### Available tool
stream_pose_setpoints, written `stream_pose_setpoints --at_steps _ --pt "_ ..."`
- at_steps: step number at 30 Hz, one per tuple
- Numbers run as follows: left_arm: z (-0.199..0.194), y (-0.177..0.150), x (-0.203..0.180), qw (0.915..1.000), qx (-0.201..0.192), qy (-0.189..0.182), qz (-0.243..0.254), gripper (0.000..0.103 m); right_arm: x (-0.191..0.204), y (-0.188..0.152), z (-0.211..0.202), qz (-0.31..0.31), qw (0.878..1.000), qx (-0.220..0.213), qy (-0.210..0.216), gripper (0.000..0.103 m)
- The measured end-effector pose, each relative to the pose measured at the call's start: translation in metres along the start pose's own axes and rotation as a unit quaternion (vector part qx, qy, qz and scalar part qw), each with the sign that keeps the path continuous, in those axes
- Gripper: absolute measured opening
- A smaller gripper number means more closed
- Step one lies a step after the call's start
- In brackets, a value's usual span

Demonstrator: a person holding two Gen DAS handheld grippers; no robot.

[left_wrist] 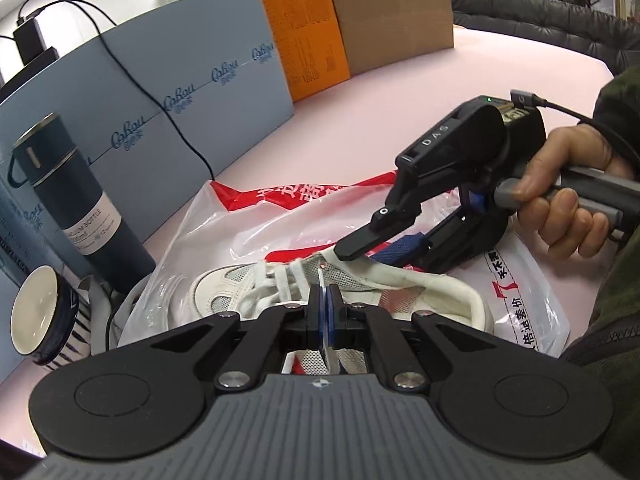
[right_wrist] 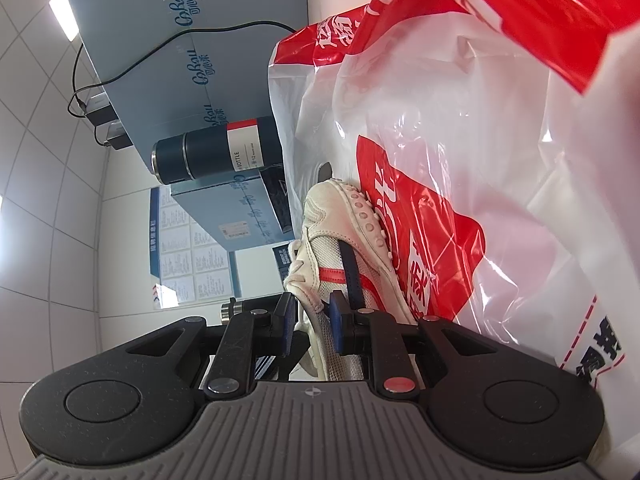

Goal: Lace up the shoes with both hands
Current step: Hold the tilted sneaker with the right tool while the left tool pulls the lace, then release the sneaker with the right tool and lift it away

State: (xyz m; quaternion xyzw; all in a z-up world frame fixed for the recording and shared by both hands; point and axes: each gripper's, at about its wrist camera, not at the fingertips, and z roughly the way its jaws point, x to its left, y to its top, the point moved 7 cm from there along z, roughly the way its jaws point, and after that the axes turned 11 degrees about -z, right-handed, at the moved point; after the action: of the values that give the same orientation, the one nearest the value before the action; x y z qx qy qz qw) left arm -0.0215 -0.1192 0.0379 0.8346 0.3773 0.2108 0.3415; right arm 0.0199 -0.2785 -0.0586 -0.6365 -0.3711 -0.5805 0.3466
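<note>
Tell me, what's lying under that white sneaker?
A red-and-white plastic bag is spread under the white sneaker, on the pink table. Whatever lies beneath the sole itself is covered.

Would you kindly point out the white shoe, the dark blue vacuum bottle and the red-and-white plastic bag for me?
white shoe [left_wrist: 218, 280]: left wrist view, on the toe cap.
vacuum bottle [left_wrist: 70, 184]: left wrist view, on the dark body above the label.
plastic bag [right_wrist: 460, 128]: right wrist view, on the clear crinkled film.

A white shoe [left_wrist: 248, 288] of mesh cloth and smooth leather-like panels is seen on a glossy, crinkled red-and-white plastic bag [left_wrist: 224, 232]. The pink surface [left_wrist: 400, 92] appears matt, the dark blue bottle [left_wrist: 80, 196] satin-smooth.
</note>
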Motion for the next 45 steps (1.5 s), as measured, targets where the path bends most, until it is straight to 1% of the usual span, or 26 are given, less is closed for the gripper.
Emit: stream_pose_setpoints --at_steps 6,8,15,20,26,34,41,42,43,44,45 --pt "0.005 -0.002 -0.004 0.9999 0.004 0.002 0.012 0.001 -0.002 0.000 0.000 0.000 1.000 0.000 0.000 0.017" --pt "0.007 -0.002 -0.005 0.9999 0.000 0.005 0.013 0.001 -0.002 0.000 0.000 0.001 1.000 0.000 0.000 0.017" --pt "0.006 -0.003 -0.002 0.9998 -0.008 0.014 -0.012 0.002 -0.003 0.000 -0.002 -0.001 1.000 0.002 0.000 0.018" --pt "0.000 -0.004 0.003 0.9987 -0.014 0.021 -0.045 0.002 0.000 0.000 -0.001 0.000 1.000 0.001 0.001 0.018" --pt "0.003 -0.004 0.001 0.9987 -0.017 0.026 -0.040 0.002 0.004 0.001 0.001 0.001 1.000 0.000 0.002 0.018" --pt "0.008 0.000 -0.002 0.9987 -0.017 0.025 -0.042 0.001 -0.002 0.001 -0.002 -0.001 1.000 0.001 0.002 0.018" --pt "0.009 0.001 -0.006 0.9981 -0.031 0.022 -0.049 0.003 -0.001 0.002 -0.003 -0.016 1.000 0.004 0.001 0.019" --pt "0.009 0.001 -0.006 0.9977 -0.034 0.025 -0.053 0.004 0.002 0.002 -0.003 -0.024 1.000 0.003 0.003 0.024" --pt "0.008 0.001 -0.005 0.9974 -0.036 0.027 -0.057 0.008 0.005 0.003 -0.003 -0.032 0.999 0.002 0.005 0.031" --pt "0.007 0.000 -0.004 0.9968 -0.040 0.030 -0.062 0.011 0.009 0.004 -0.005 -0.040 0.999 -0.005 0.013 0.050" --pt "0.006 0.000 -0.003 0.9962 -0.043 0.034 -0.067 0.012 0.014 0.006 -0.007 -0.054 0.998 -0.012 0.016 0.062"
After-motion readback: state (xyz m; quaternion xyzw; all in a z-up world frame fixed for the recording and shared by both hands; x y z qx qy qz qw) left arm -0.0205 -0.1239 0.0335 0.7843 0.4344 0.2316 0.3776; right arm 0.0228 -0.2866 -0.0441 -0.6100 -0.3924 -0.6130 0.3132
